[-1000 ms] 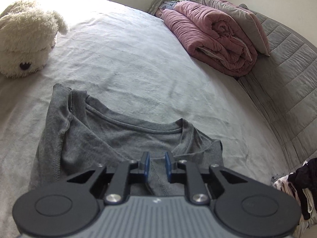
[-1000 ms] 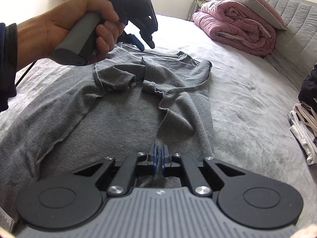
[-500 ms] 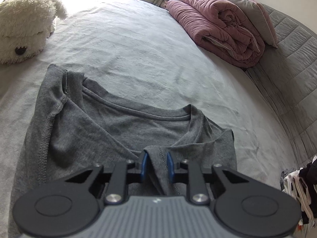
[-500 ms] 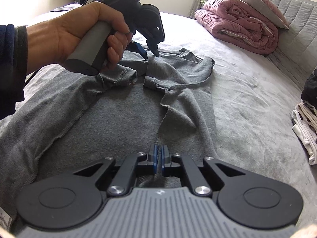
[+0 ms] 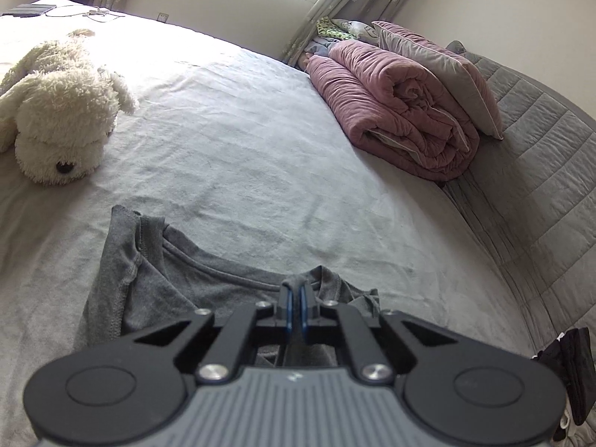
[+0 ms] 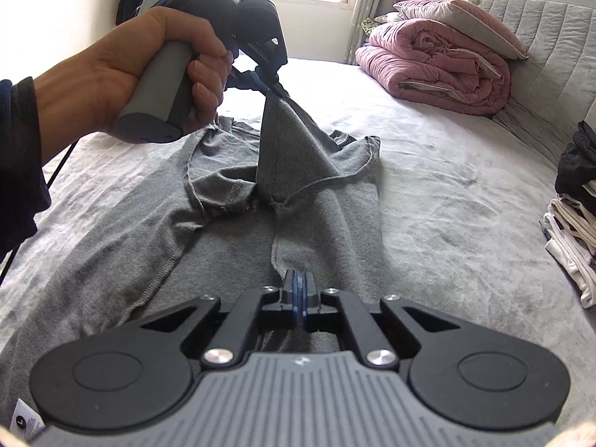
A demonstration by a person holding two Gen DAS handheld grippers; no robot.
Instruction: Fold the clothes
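A grey T-shirt [image 6: 327, 216] lies spread on the bed, neck end farthest from me, its collar [image 5: 223, 268] in the left wrist view. My left gripper [image 5: 296, 296] is closing its jaws tight, and the pads pinch a fold of shirt by the collar. In the right wrist view that left gripper [image 6: 273, 87] holds the fold raised above the bed, so the cloth hangs from it like a tent. My right gripper [image 6: 300, 279] is shut on a folded edge lower down the shirt, low over the bed.
A white plush dog [image 5: 56, 126] lies at the left of the bed. A rolled pink quilt [image 6: 436, 63] and a pillow [image 6: 462, 18] rest by the grey quilted headboard [image 6: 551, 56]. Stacked clothes [image 6: 573, 223] sit at the right edge. A hand [image 6: 149, 70] grips the left tool.
The left gripper's jaws closed on the shirt fold and rose, pulling the cloth up off the bed. The right gripper stayed put, still shut on the shirt.
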